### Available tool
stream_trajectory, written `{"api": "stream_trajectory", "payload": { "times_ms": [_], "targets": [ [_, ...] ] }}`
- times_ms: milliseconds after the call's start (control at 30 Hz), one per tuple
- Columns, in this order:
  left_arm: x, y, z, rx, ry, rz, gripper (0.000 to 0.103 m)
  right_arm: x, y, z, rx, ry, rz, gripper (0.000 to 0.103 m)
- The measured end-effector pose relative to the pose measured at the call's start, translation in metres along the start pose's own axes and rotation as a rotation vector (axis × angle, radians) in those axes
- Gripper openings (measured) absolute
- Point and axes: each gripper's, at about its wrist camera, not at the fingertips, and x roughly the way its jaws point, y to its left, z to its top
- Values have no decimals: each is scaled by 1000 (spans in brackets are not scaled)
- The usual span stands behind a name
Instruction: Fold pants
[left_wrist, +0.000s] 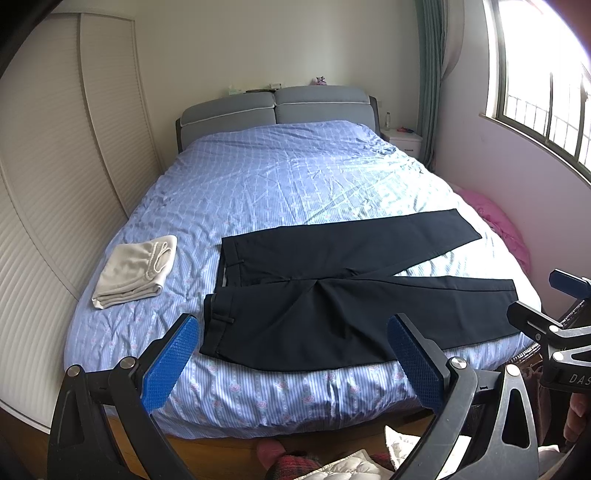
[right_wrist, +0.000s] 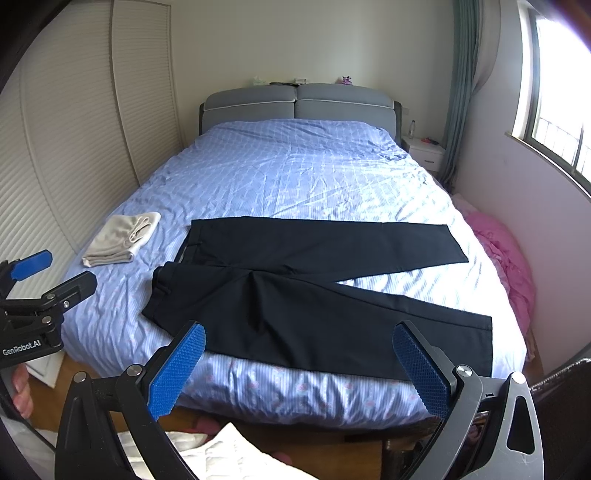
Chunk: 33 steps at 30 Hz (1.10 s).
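Dark pants (left_wrist: 332, 295) spread flat across the foot of the bed (left_wrist: 280, 177), waistband toward the wardrobe side, legs running toward the window side. Not yet folded, by the look of it: legs splayed in a narrow V, the far leg (right_wrist: 332, 247) angled off toward the headboard, the near leg (right_wrist: 351, 325) along the mattress edge, a wedge of blue striped sheet showing between them. Waistband slightly rumpled, one half lapped over the other near the fly. Probably the very start of the job, with everything left to do: one leg laid over the other, then the length doubled from hem to waist. Just beside the waistband, a pale folded garment (left_wrist: 136, 271), already neat and lying apart from the pants. Left gripper (left_wrist: 291, 360) held above the bed's near edge, blue pads spread wide, nothing between them, aimed at the waist and seat. Right gripper (right_wrist: 299, 367) likewise wide apart and empty, aimed further along the near leg. Neither touching cloth. Further out, a pink bundle (right_wrist: 506, 251) squeezed between bed and window wall, a white nightstand (right_wrist: 424, 149) beside the grey headboard (right_wrist: 299, 101).
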Motion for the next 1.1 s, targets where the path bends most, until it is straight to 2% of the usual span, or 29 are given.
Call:
{"api": "stream_trajectory", "payload": {
  "times_ms": [667, 867, 1100],
  "targets": [
    [3, 7, -3, -22, 22, 10, 103, 8, 0, -1, -11, 26, 18, 103],
    [15, 30, -11, -76, 65, 62, 103, 36, 3, -11, 22, 95, 52, 103],
    [54, 66, -31, -86, 120, 117, 103, 95, 23, -28, 66, 185, 106, 103]
  ]
}}
